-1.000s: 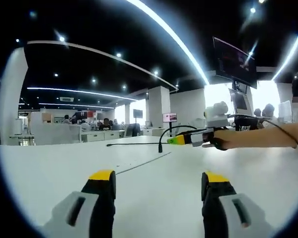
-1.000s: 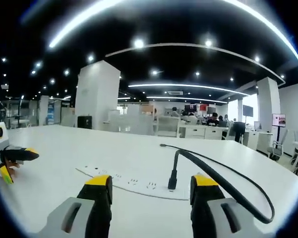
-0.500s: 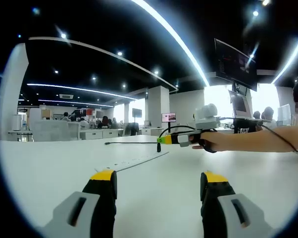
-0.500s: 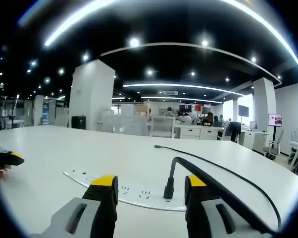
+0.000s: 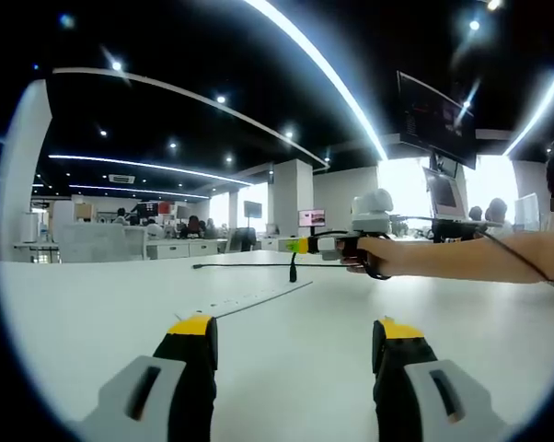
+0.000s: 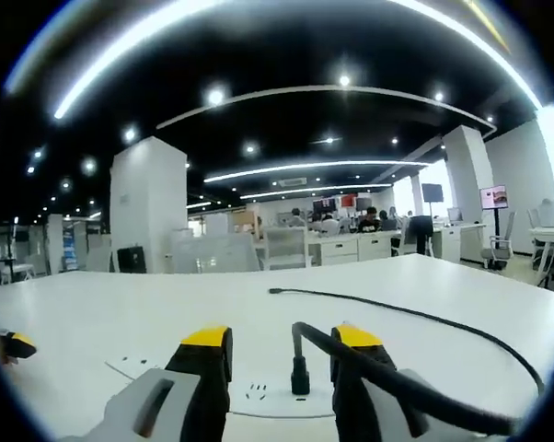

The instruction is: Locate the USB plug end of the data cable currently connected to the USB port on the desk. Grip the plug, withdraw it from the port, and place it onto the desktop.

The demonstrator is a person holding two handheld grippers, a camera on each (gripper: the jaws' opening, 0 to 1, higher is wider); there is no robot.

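A black USB plug stands upright in a white power strip on the white desk. Its black cable arches up, bends right, then trails off across the desk. My right gripper is open, its yellow-tipped jaws either side of the plug with a gap on each side. In the left gripper view, a hand holds that right gripper just above the plug and the strip. My left gripper is open with nothing between its jaws, low over bare desk.
The white desk stretches wide around the strip. The person's forearm reaches in from the right. A yellow tip of the left gripper shows at the far left. Office desks, chairs and people sit in the background.
The right gripper has moved forward to the plug and its jaws have narrowed around it. The left gripper has hardly moved.
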